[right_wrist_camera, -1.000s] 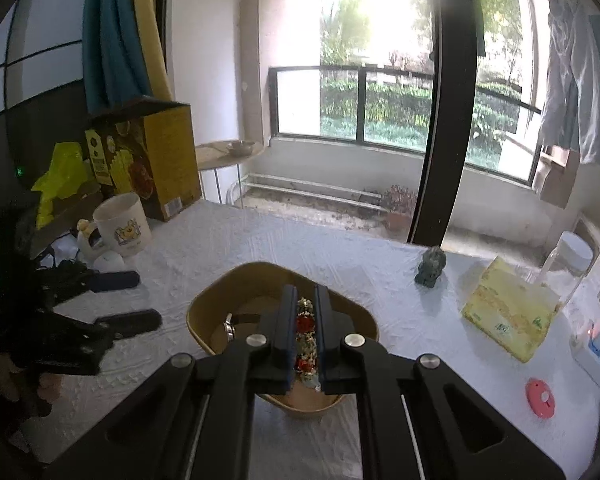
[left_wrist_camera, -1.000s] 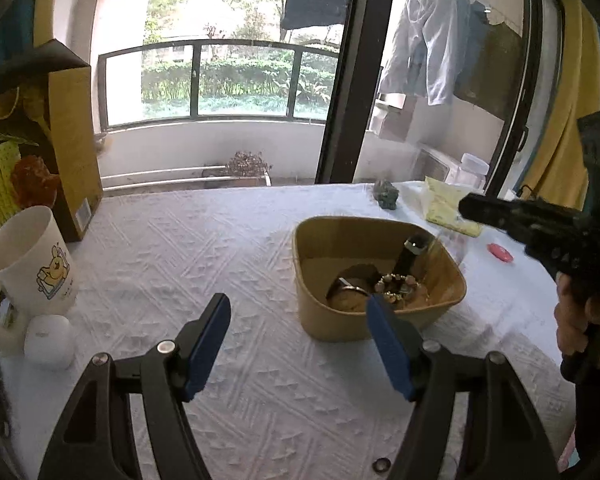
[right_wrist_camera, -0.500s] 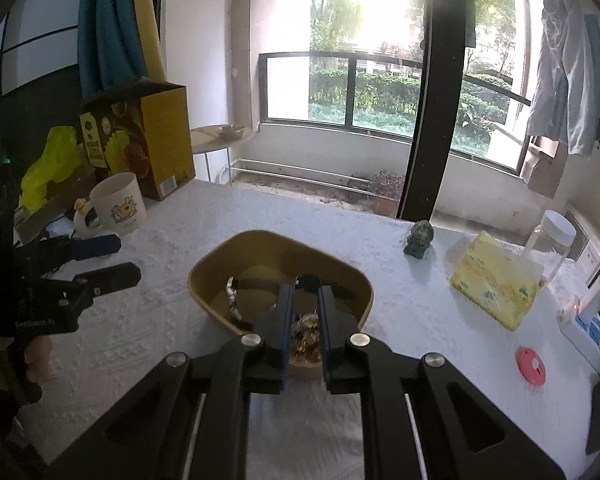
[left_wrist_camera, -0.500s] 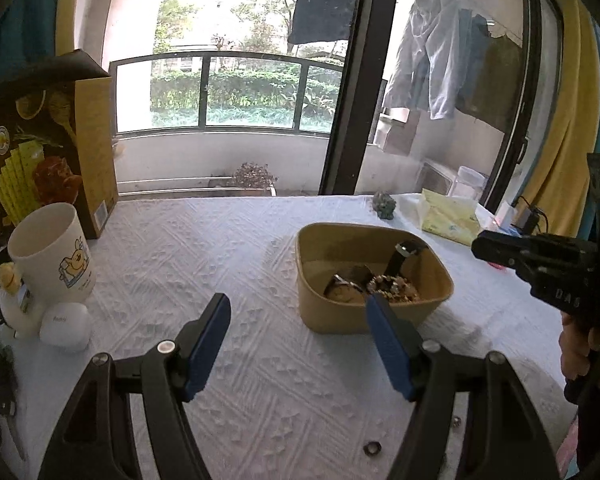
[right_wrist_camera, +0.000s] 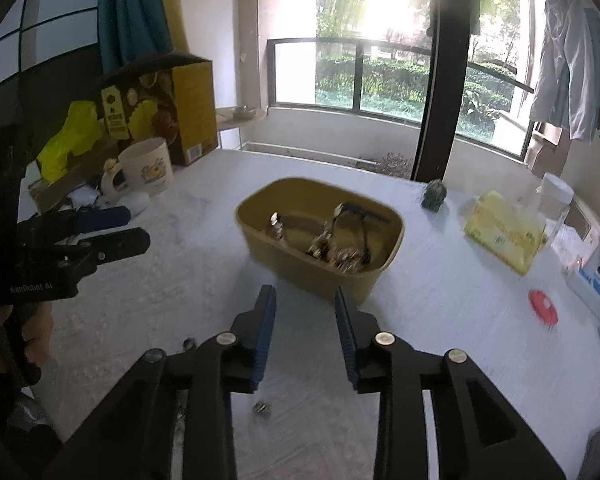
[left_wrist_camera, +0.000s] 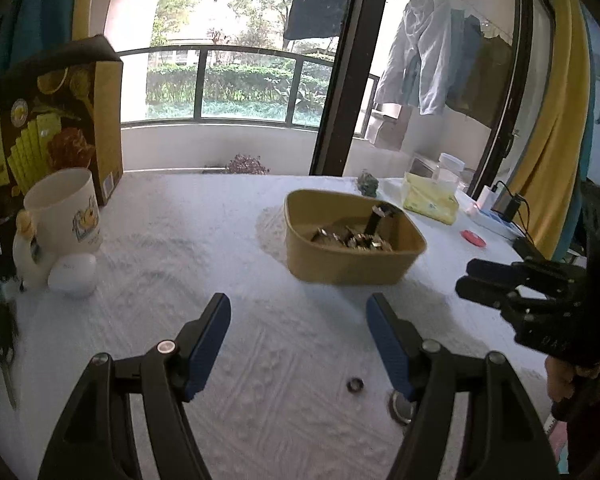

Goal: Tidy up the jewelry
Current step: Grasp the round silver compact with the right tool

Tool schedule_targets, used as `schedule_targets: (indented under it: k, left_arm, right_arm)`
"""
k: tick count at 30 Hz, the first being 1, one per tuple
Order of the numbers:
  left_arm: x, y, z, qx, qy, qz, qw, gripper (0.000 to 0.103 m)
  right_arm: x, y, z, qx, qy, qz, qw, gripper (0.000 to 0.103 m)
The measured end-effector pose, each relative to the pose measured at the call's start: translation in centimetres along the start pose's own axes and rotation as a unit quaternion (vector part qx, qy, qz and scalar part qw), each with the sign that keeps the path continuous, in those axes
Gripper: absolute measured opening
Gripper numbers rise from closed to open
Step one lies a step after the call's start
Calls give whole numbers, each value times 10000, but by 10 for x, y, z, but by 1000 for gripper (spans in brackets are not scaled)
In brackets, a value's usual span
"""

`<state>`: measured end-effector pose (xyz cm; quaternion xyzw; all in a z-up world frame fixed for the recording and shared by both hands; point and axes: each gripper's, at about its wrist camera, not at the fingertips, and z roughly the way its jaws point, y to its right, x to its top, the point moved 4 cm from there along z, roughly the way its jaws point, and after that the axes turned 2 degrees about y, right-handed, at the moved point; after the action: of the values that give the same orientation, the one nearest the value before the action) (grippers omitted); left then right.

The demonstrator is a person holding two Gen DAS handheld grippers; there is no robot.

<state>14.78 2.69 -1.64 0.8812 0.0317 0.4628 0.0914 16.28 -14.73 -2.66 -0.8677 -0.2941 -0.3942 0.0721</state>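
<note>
A tan oval tray (left_wrist_camera: 354, 268) sits mid-worktop (left_wrist_camera: 172, 240), its long axis running left-near to right-far in the right wrist view, with a heap of jewelry (right_wrist_camera: 336, 248) inside. The left gripper (left_wrist_camera: 298, 338) hangs wide open, holding nothing; the right gripper (right_wrist_camera: 305, 320) is parted and empty. A small ring (left_wrist_camera: 355, 385) lies between the left fingers. Only the right view shows a tiny metal piece (right_wrist_camera: 261, 408) near its fingers.

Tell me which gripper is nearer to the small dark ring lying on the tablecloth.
Left. The dark ring lies just inside the left gripper, by its right finger; the right gripper hovers farther off, beside the bowl.
</note>
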Motion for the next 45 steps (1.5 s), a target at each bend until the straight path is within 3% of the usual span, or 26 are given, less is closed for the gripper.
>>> schedule_targets:
  k: [15, 28, 32, 34, 45]
  left_arm:
    - [-41, -6, -21, -60, -128, -175, 9997, 70]
    - [-55, -20, -22, 21, -252, -336, 9991, 70]
    - [-57, -21, -21, 25, -294, -355, 9989, 70]
    - [-58, -20, -20, 29, -305, -341, 9989, 70]
    - [-55, -9, -13, 70, -409, -225, 9989, 70]
  right_arm:
    - [-55, -50, 7, 334, -496, -176, 9981, 45]
    - [-79, -75, 33, 485, -959, -317, 9937, 46]
    - [-80, -76, 32, 450, -898, -361, 9943, 46]
    - [-80, -76, 32, 455, -870, -392, 9944, 38]
    - [-72, -71, 18, 579, -664, -410, 9953, 37]
